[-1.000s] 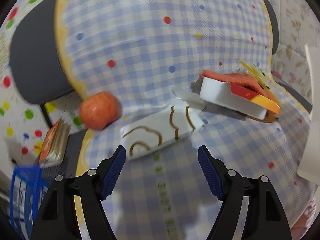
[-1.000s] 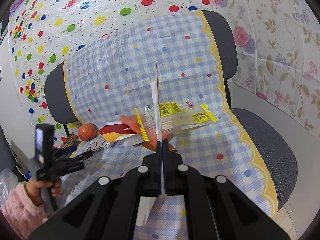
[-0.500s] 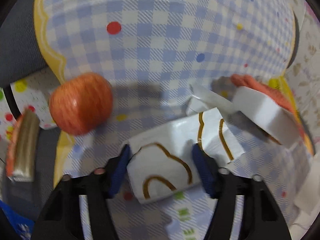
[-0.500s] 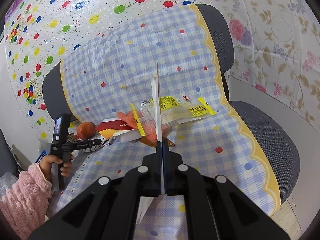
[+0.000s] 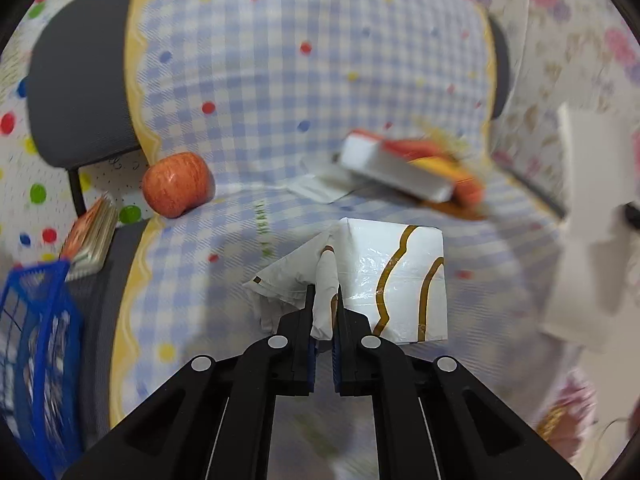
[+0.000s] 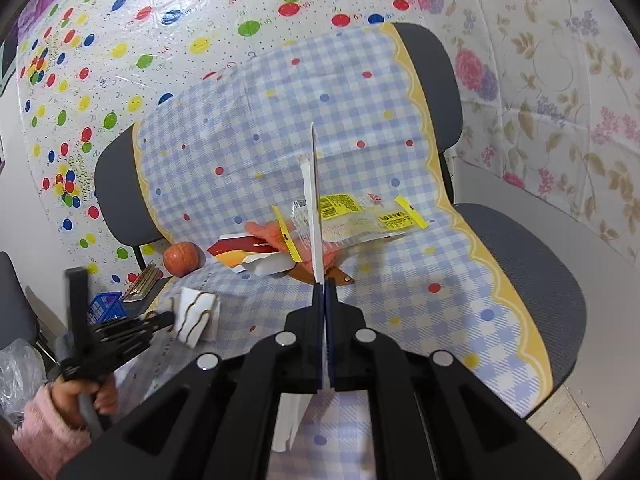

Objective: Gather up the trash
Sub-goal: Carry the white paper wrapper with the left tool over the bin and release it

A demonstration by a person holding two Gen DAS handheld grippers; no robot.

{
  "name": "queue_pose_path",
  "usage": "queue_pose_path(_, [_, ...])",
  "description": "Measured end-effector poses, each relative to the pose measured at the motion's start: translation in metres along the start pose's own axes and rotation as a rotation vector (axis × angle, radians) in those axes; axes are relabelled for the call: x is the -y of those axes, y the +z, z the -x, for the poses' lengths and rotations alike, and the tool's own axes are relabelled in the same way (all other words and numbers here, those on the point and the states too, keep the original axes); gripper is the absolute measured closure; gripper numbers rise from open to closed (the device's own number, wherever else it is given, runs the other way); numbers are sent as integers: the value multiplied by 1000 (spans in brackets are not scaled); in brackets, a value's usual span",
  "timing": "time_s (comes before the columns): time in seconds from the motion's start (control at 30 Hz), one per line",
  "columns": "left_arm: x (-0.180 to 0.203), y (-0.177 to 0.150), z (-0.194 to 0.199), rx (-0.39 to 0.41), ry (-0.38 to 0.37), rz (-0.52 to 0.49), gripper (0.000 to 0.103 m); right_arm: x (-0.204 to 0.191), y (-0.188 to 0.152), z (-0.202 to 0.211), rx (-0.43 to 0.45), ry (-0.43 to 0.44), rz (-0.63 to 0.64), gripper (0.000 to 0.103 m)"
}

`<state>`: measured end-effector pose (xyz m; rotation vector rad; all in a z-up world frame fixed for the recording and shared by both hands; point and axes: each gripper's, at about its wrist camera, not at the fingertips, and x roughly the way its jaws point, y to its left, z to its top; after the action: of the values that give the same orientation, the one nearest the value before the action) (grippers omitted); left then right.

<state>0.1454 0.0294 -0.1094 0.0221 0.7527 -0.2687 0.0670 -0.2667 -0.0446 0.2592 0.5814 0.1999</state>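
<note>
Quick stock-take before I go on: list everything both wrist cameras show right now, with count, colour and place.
Wrapper: 1, white with gold lines, pinched in the left gripper above the seat.
Card: 1, white, edge-on in the right gripper.
Apple: 1, red-orange, left edge of the seat.
Carton: 1, white, red and yellow, flat at the back of the seat.
Snack bag: 1, clear with yellow labels, on the pile by the carton.
Checked cloth: 1, blue-white, yellow border, draped over the chair.
Chair: 1, grey.
Basket: 1, blue, left of the chair.
Left gripper: black, shut on the wrapper.
Right gripper: black, shut on the card.
Hand: 1, pink sleeve, holding the left gripper.
</note>
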Motion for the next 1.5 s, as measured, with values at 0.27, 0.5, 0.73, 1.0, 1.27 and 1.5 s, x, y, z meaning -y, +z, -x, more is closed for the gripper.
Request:
queue_pose_path(0.27, [55,-23,68,111,-49,-14,97,-6,-22,39,15,-23,32,101])
queue_pose_path(0.5, [117,-49,91,121,-142,-114,97,11,-53,79,7,-110,33,101])
queue_pose_path(0.73, [178,-69,97,101,-255,-240,97,37,-82,120,-1,-222,3,101])
queue_pose_path(1.0, [231,-96,87,27,-354,-331,96,67,-128,150,-61,-408,-16,101])
queue_pose_path(1.27, [254,-110,80,-24,-386,-375,96,109,-172,144,-149,-469,-127,101])
queue_pose_path(1.5, [257,-112,77,-46,-373,-375,96,125,-189,128,-203,-449,-169,76])
